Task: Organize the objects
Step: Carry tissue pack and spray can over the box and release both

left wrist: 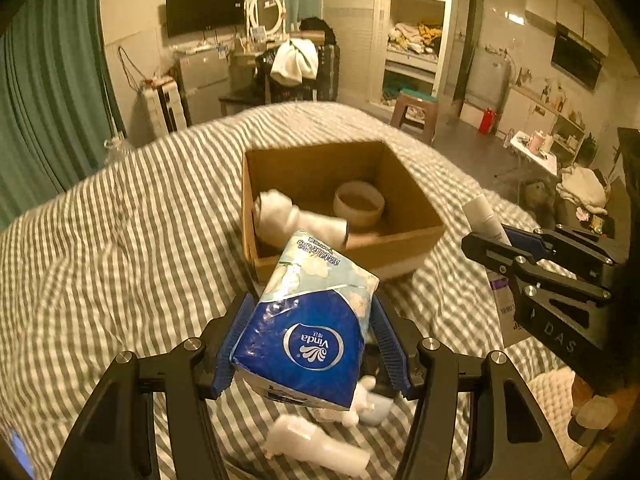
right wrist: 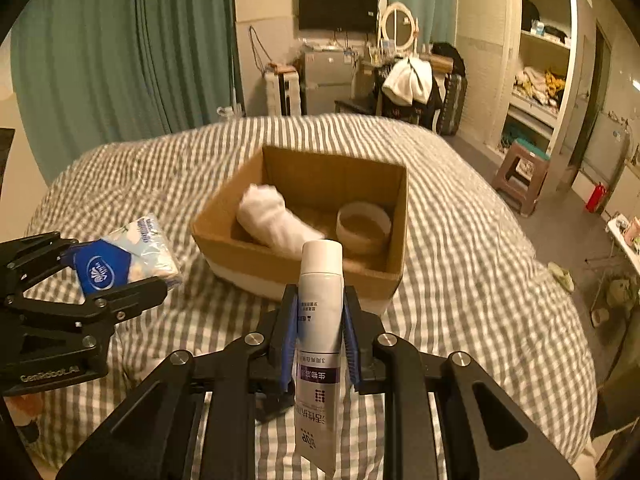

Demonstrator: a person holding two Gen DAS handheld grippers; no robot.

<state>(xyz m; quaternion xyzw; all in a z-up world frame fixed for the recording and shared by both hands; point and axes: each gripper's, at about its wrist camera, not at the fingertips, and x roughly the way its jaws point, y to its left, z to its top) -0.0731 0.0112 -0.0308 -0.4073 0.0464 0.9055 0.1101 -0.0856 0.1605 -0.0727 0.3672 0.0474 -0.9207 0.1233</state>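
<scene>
My left gripper (left wrist: 310,326) is shut on a blue and white Vinda tissue pack (left wrist: 308,320) and holds it above the striped bed, just short of the cardboard box (left wrist: 404,184). My right gripper (right wrist: 320,316) is shut on a white tube (right wrist: 320,300) with a purple label, cap pointing at the box (right wrist: 280,264). The box holds a rolled white towel (right wrist: 272,218) and a round white bowl (right wrist: 362,226). The left gripper and its tissue pack (right wrist: 120,258) show at the left of the right wrist view. The right gripper (left wrist: 520,248) shows at the right of the left wrist view.
The grey-and-white striped bed cover (right wrist: 460,260) carries the box. A white plastic bottle (left wrist: 316,446) and small white items (left wrist: 366,400) lie on the bed under my left gripper. A brown stool (right wrist: 520,176), shelves and a dresser stand beyond the bed.
</scene>
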